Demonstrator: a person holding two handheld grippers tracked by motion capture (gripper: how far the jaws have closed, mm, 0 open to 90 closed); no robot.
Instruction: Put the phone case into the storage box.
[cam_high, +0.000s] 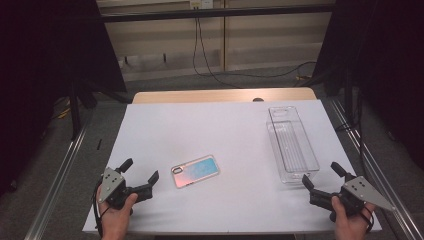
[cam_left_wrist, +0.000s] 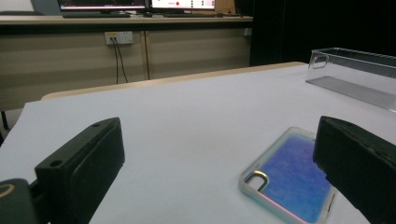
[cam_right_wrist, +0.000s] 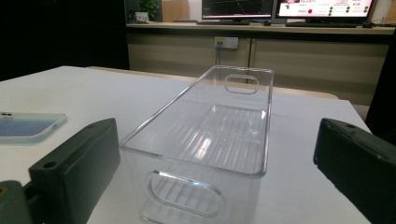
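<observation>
Left gripper (cam_high: 140, 170) held low at the near left corner of the white table (cam_high: 225, 125), jaws spread wide, nothing between them. Phone case (cam_high: 195, 170) lying flat just beside it, toward the middle. Right gripper (cam_high: 322, 175) at the near right corner, jaws likewise wide and empty, facing the near end of the clear bin (cam_high: 292, 143)

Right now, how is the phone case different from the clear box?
The phone case is flat and shimmery blue-pink; the clear plastic bin is see-through with tall walls. The case is smaller and lies slanted near the left gripper; the bin is longer, by the right gripper. Both rest on the white table, untouched.
</observation>
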